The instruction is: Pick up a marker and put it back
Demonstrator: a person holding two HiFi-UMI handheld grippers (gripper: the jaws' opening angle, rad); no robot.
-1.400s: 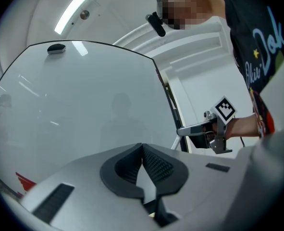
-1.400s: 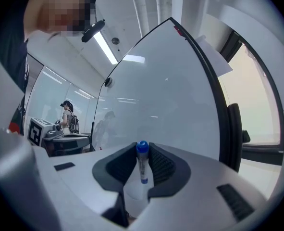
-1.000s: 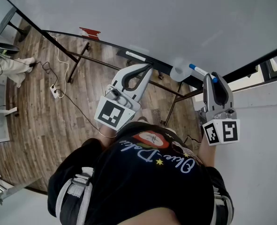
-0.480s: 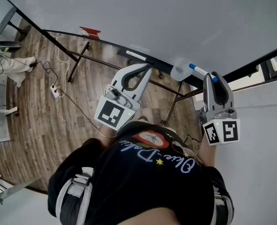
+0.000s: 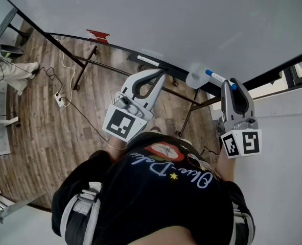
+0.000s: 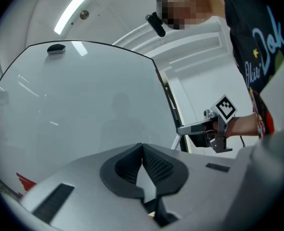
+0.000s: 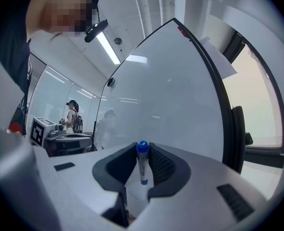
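A white marker with a blue cap (image 5: pixel 218 78) is clamped in my right gripper (image 5: pixel 231 83), close to the lower right corner of the whiteboard (image 5: pixel 166 19). In the right gripper view the marker (image 7: pixel 142 163) stands upright between the pads, cap up, with my right gripper (image 7: pixel 142 149) shut on it. My left gripper (image 5: pixel 160 74) hovers near the board's tray with its tips touching and nothing held. The left gripper view shows those tips (image 6: pixel 142 146) meeting in front of the board. Another white marker (image 5: pixel 148 60) lies on the tray.
A white round holder (image 5: pixel 195 78) sits at the tray's right end. A red object (image 5: pixel 98 34) is on the board's lower edge. The board's stand legs (image 5: pixel 84 68), cables and a power strip (image 5: pixel 62 100) lie on the wooden floor. A distant person (image 7: pixel 73 117) stands at left.
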